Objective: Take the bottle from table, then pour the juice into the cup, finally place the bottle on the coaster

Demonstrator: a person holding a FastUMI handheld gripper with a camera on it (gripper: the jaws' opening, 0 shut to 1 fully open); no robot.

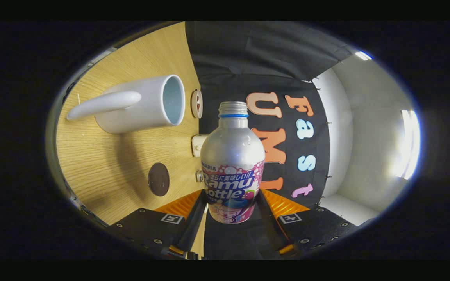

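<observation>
Table [104,171]: wood-grain top, seen rolled on its side from my gripper, so its surface stands like a wall beside the bottle.
Cup [147,103]: white mug standing on the table, handle toward my camera, open mouth facing the booth wall; the inside looks pale blue, and I cannot tell what it holds.
Coaster [159,179]: dark round disc lying flat on the table, nearer my fingers than the cup and well apart from it, nothing on it.
Small items: a round piece [197,103] sits at the table's far edge just past the cup's rim; a pale block [199,145] and a small knob [199,176] sit along the same edge, partly behind the bottle.
Bottle [233,164]: silver with a printed label, cap off, threaded neck pointing straight away from my camera; off the table, held in the air between my fingers.
Gripper [231,210]: rolled sideways relative to the table; I have my fingers closed partway, one pressing each side of the bottle's lower body, gripping it firmly.
Wall [248,50]: black cloth behind the bottle, white panels beyond it.
</observation>
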